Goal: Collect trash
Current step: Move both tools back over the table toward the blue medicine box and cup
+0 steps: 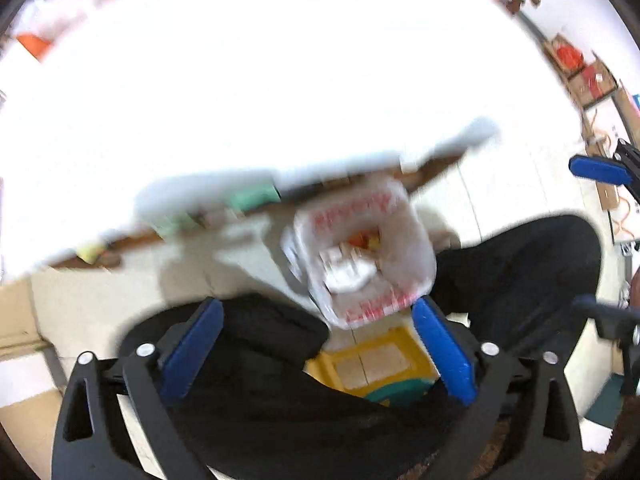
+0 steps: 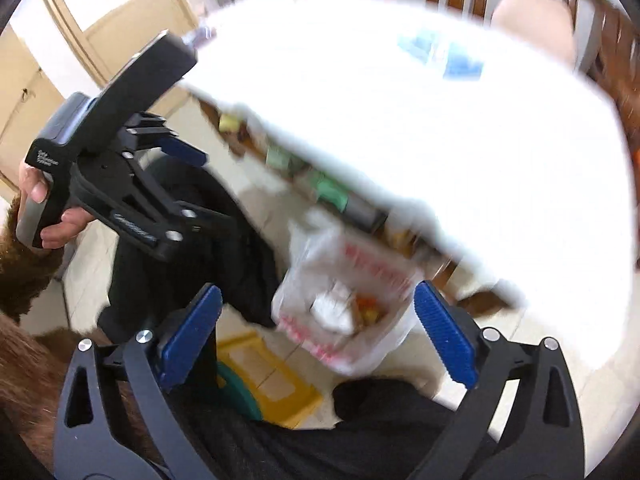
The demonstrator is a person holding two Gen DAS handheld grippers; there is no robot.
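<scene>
Trash bag (image 1: 362, 258) of thin white plastic with red print stands on the floor with its mouth gaping upward toward both cameras, so its long axis runs roughly vertical. Inside it lie crumpled white paper (image 1: 348, 274) and some orange and yellow scraps (image 1: 364, 240); motion blur hides finer detail. The bag sits just below the near edge of the white worktop (image 1: 260, 100), partly tucked under its overhang. On the side of the bag away from the worktop, a yellow stool (image 1: 378, 364) with a teal part stands on the pale tiled floor (image 1: 100, 300), and the person's dark trouser legs (image 1: 516, 276) flank the bag on either side.

Left hand-held gripper (image 1: 318, 354) hangs over the bag, its blue pads spread wide with nothing between them. Right hand-held gripper (image 2: 318, 338) is likewise spread wide and empty, above the bag. In the right wrist view a hand (image 2: 48, 208) grips the left tool's handle, off to the side of the bag away from the worktop.
</scene>
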